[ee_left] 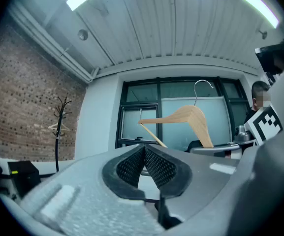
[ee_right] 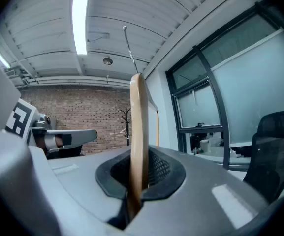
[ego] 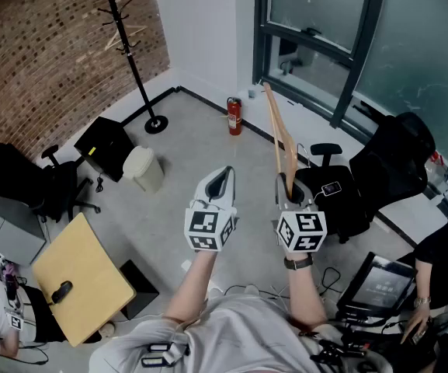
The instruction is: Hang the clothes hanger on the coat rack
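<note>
The clothes hanger is pale wood with a thin metal hook. It stands on edge, the end of one arm clamped in the right claw. The coat rack, black with branching pegs and a round base, stands upright on the floor by the brick wall, well apart from the hanger.

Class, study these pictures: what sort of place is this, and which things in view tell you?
Most likely an office or workroom: black office chairs, a coat rack against the brick wall, and a red fire extinguisher below large windows.
</note>
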Motion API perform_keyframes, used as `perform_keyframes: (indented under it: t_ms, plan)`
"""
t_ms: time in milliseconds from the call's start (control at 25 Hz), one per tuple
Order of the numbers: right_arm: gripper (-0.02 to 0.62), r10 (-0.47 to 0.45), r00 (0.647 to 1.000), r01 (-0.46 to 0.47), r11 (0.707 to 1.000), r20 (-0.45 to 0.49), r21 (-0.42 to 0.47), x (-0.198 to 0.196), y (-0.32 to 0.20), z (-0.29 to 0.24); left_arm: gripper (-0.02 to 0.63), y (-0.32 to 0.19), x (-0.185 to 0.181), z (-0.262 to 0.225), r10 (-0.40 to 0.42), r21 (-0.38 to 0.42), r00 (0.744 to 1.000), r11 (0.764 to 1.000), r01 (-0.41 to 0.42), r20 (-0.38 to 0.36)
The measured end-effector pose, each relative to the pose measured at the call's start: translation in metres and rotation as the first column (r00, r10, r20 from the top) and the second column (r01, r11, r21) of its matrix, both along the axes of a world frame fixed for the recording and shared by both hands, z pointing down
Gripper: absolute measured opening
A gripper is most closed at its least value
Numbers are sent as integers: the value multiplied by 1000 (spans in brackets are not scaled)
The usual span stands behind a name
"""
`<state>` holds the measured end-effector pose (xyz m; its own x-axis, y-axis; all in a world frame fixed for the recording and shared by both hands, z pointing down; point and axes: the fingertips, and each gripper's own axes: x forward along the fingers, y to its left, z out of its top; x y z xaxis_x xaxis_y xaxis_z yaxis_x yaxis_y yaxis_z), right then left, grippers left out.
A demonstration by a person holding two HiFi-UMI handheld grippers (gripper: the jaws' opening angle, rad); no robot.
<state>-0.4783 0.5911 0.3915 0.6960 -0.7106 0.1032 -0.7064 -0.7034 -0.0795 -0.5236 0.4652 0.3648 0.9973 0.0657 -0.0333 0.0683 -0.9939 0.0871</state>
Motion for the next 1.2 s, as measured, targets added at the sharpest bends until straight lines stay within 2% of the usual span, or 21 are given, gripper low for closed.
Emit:
perform_keyframes:
  t_ms: [120,240,400,840,1000,1200]
  plan:
    - [0,5,999,-5,1000,-37,10,17,-22,-13,0,-13,7,-5,4,-16,1000,1000,-4,-10]
    - [0,-5,998,6,1000,-67,5,20,-52,-24,2,-37,-3,-12,-14,-2,999,1000,14,-31]
    - [0,-33,997,34,999,-68,11,8,-83,-27,0,-64,-17,-9,-50,0,998,999,50,-23]
    - [2,-30,999,30,999,-31,-18,-37,-138,-6,0,-130,-55,12,-69,-10,998,998,69,-14]
    - [2,-30,1000,29,999,-4,-39,-42,-139,8,0,-128,-52,24,-43,-34,999,999,43,5]
    - [2,-33,999,33,999,3,-38,-35,-139,15,2,-125,-46,27,-40,-37,999,999,40,-6]
